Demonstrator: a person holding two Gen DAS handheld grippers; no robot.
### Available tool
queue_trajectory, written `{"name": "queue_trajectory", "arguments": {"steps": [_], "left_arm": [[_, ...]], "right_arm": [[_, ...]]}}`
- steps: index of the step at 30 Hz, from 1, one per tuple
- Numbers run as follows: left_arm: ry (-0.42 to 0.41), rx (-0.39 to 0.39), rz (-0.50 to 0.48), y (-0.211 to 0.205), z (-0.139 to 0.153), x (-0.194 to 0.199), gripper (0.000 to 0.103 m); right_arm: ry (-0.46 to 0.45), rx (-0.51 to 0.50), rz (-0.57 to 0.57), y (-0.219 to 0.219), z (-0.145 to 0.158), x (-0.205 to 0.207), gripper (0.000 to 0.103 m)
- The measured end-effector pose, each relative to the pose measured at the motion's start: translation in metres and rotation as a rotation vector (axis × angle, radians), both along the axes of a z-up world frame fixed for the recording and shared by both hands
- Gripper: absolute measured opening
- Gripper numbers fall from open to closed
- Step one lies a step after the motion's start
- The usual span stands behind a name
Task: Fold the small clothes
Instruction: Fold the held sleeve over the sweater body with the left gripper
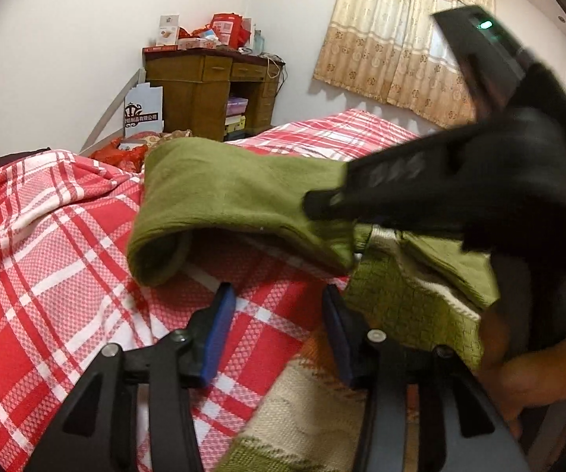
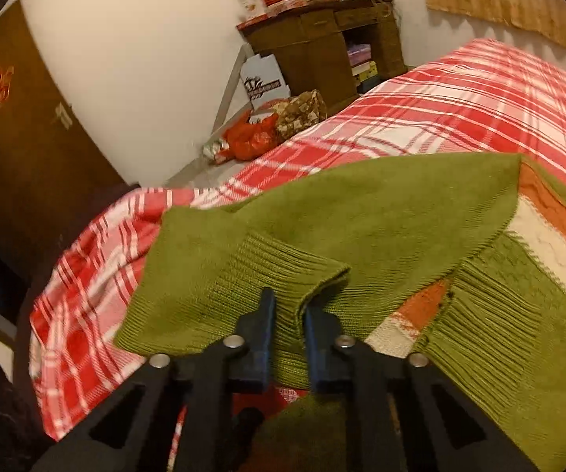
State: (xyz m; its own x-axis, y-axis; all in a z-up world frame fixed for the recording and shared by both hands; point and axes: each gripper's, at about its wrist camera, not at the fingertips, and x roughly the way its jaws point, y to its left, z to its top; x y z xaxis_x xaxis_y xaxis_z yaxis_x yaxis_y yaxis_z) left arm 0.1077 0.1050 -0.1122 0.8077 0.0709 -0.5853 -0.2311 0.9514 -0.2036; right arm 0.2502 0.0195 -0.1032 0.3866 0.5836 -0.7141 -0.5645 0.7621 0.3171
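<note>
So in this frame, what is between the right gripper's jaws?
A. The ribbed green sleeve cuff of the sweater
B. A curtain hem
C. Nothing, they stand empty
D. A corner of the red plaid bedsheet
A: in the right wrist view the right gripper has its jaws closed on the ribbed cuff of the green sweater, which lies on the plaid sheet.
</note>
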Motion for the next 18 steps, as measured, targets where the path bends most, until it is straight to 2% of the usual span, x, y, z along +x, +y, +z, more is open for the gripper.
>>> {"name": "queue_trajectory", "arguments": {"steps": [6,10,14,18], "left_arm": [[0.007,0.021,0.004,-0.002,0.0,0.0,0.049],[0.01,0.029,0.005,-0.002,0.0,-0.001,0.049],[0.014,0.041,0.007,-0.004,0.001,-0.001,0.049],[0.019,0.05,0.011,-0.004,0.002,0.004,0.049]], "right_arm": [[-0.17,0.095,-0.083,-0.034,0.085,-0.008,0.003],[-0.312,0.131,-0.191,-0.076,0.148,-0.021,0.003],[-0.405,0.118,-0.311,-0.124,0.184,-0.034,0.003],[-0.435,0.061,-0.443,-0.18,0.195,-0.042,0.003]]}}
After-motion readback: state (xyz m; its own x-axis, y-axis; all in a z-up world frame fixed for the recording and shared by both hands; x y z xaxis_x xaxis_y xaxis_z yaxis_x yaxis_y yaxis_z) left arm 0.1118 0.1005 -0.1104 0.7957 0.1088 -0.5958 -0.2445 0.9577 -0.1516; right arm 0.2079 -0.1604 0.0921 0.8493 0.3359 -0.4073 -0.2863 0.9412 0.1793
